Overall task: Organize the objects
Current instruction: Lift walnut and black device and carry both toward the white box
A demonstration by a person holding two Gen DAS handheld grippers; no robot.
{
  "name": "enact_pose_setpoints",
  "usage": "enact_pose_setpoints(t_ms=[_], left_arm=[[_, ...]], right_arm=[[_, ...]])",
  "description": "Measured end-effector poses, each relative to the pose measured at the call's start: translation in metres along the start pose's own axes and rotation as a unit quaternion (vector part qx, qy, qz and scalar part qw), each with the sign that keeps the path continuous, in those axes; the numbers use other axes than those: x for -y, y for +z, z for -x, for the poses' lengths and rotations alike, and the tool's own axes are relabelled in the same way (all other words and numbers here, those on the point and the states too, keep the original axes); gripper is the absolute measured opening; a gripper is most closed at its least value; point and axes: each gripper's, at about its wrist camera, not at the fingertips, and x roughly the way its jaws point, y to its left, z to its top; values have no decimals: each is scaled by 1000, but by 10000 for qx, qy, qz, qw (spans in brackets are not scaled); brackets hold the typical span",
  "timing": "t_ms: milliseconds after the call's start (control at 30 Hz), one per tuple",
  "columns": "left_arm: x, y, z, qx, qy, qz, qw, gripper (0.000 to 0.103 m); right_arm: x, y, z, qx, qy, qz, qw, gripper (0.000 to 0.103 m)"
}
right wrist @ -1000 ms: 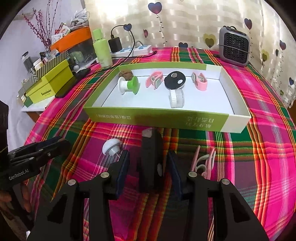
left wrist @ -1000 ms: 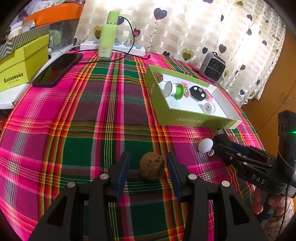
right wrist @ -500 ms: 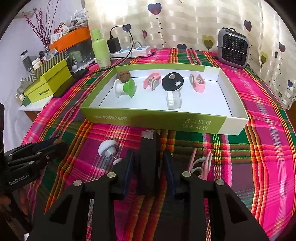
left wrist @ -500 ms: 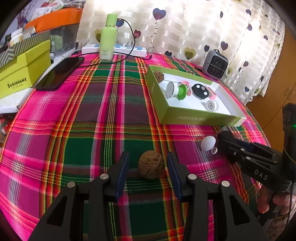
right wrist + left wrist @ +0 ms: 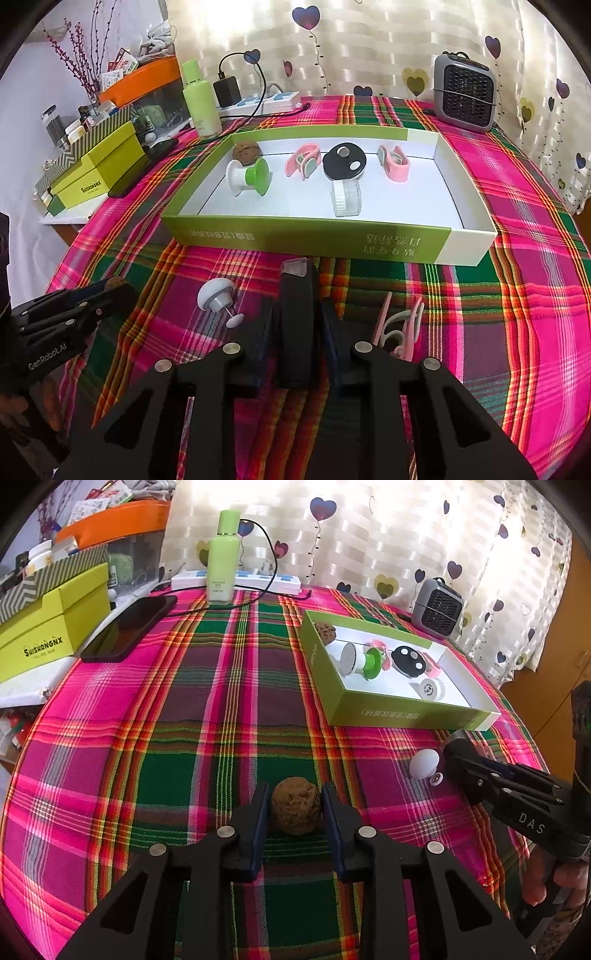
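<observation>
Left gripper (image 5: 294, 806): low centre of the left wrist view; jaws closing, both blue pads against the sides of the walnut (image 5: 295, 805), which rests on the tablecloth (image 5: 221, 709).
Right gripper (image 5: 297, 326): low centre of the right wrist view; jaws closing, nearly together, pads pressed on the flanks of the black bar (image 5: 297, 317), an upright dark piece with a clear cap at its top end.
White knob (image 5: 216, 295): on the cloth just left of the right gripper, a thin pin and small white disc trailing toward the lower right; not touched.
Pink clip (image 5: 397, 325): on the cloth just right of the right gripper, partly hidden behind its finger.
Green box (image 5: 310, 234): open tray, centre of the right wrist view, beyond the black bar; centre right in the left wrist view.
Box contents: second walnut (image 5: 246, 151) in the far left corner, green-and-white spool (image 5: 249, 177) in front of it, a pink clip either side of the black disc (image 5: 344, 160), a white ribbed cap in front of the disc.
Heater (image 5: 464, 96): grey, upper right, beyond the box.
Green bottle (image 5: 222, 557): upright, upper centre of the left wrist view, in front of the power strip (image 5: 255, 579).
Phone (image 5: 129, 627): dark, flat, upper left, beside the yellow-green carton (image 5: 51, 631).
Hand (image 5: 554, 878): lower right edge of the left wrist view, gripping the right gripper's handle.
</observation>
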Motion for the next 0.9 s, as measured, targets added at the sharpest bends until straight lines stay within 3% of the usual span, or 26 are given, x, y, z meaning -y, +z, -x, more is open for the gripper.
enact_pose_setpoints(t_ms=[900], left_arm=[[9,2,1,-40,-137,34,9999,26]], right_arm=[[-2,0,11,82,319,-48,9994,25]])
